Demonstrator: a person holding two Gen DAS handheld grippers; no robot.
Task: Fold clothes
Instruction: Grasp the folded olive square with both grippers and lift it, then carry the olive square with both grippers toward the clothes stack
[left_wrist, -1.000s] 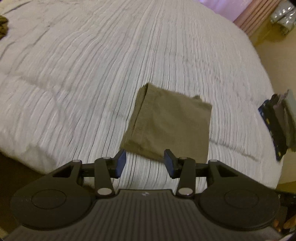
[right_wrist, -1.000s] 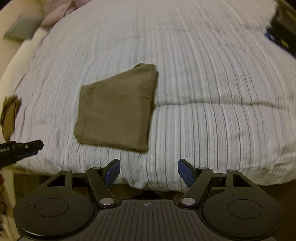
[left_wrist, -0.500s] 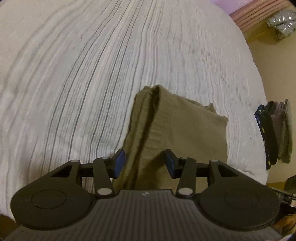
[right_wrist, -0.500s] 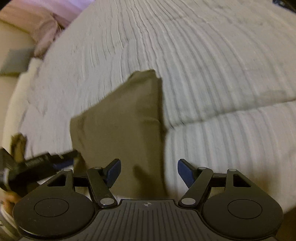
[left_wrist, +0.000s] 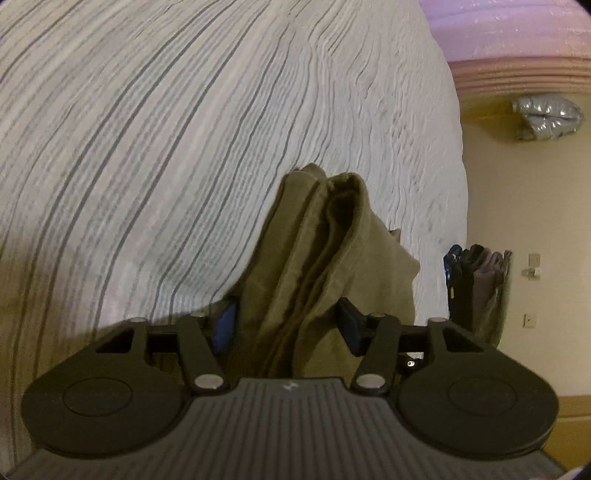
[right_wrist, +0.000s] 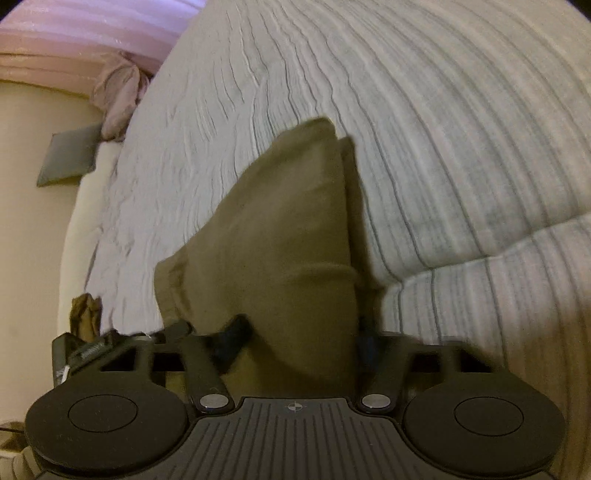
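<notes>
you've got open striped bedspread (left_wrist: 166, 147) all round the folded olive garment (left_wrist: 332, 258), stacked clothes (left_wrist: 476, 288) crowding the bed edge

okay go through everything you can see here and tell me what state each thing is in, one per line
Olive garment: folded in layers, lying on the bed, near edge between both grippers' fingers.
Left gripper: open, straddling the folded edge.
Right gripper: jaws have just been closing around the garment; grip unclear, blurred.
Striped comforter: spread over the bed, wrinkled.
Clothes stack: folded, at the bed's edge.
</notes>
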